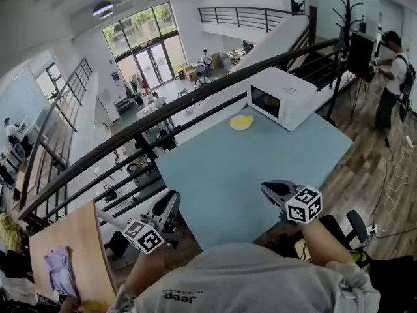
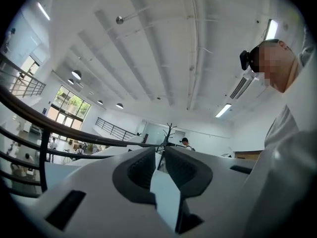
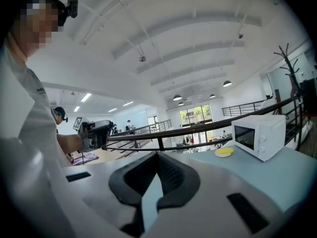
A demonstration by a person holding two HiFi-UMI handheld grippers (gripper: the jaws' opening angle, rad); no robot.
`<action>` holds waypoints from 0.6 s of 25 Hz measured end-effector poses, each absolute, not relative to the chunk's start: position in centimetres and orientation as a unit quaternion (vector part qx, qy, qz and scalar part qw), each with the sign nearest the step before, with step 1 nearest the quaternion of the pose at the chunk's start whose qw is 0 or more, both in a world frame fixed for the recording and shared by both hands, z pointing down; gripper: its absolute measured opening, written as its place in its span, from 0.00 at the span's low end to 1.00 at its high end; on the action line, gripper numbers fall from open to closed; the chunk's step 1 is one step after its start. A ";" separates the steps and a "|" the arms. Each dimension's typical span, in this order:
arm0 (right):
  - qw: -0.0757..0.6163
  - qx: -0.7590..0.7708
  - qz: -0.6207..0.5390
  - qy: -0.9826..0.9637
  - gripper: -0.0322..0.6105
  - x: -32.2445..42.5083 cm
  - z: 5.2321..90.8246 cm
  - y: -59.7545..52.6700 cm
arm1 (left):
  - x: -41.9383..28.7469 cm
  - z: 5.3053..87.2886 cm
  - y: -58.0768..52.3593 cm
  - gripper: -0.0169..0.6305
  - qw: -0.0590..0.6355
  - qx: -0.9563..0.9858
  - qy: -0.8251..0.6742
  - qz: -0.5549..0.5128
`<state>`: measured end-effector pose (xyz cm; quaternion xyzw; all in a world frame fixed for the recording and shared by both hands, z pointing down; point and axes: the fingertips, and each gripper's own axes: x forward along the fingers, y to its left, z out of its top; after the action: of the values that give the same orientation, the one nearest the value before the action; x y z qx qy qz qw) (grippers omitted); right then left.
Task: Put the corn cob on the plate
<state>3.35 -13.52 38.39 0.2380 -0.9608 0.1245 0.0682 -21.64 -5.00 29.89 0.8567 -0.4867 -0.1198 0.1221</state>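
Jaws bare: left gripper (image 2: 159,149) barely ajar, right gripper (image 3: 156,154) closed (cob not made out). Pre-grasp, seemingly; next, reach toward far yellow plate (image 1: 241,122).

Yellow item (image 1: 242,122) beside the microwave (image 1: 285,96) is too small to identify.

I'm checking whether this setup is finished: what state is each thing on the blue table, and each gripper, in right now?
microwave: door shut, standing at the far edge of the table.
plate: beside the microwave, bearing a yellow item.
corn cob: apparently that yellow item, lying on the plate; too small to be sure.
left gripper: jaws slightly apart, empty.
right gripper: jaws together, empty.
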 end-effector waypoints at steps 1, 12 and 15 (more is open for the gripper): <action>0.066 0.242 0.122 -0.960 0.08 3.3 37.8 -12.7 | -21.6 29.5 -4.9 0.14 0.121 0.863 -0.473 -0.126; 0.001 0.299 0.128 -0.946 0.07 -0.3 34.8 -8.3 | -24.6 29.5 -3.5 0.06 0.115 0.915 -0.372 -0.104; 0.014 0.298 0.112 -0.948 0.07 -1.9 34.0 -8.1 | -25.9 29.6 -3.1 0.06 0.109 0.917 -0.368 -0.110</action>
<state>-1.90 -8.11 34.04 0.2980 -0.9478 0.1124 0.0144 -25.94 -3.08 29.64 0.9168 -0.3682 -0.1095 0.1094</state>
